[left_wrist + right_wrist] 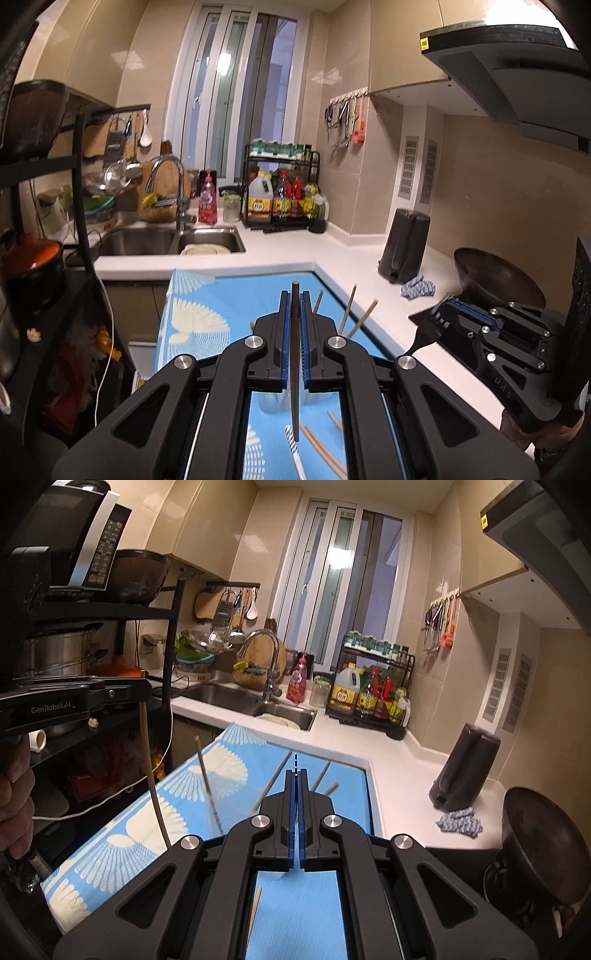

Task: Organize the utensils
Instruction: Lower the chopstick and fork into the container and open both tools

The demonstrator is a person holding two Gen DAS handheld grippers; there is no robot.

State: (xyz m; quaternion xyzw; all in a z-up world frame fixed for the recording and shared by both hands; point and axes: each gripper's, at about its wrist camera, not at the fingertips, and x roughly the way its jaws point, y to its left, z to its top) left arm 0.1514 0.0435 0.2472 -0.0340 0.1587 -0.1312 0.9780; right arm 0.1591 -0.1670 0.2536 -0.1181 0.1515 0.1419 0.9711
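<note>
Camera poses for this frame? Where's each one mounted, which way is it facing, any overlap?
Left wrist: on the left gripper, looking along jaws shut on a chopstick, toward the window; the right gripper shows at right.
Right wrist: on the right gripper, same heading; the left gripper and a hand show at left.
Shared: window, sink, blue cloth, plus each other's gripper.

Ahead at twelve o'clock I have open air over the blue cloth (314,915). Upright chopsticks (347,308) block one o'clock. At three, the kettle (463,766) and wok (498,280) crowd the counter. At nine, the black rack (170,657) hems me in.
</note>
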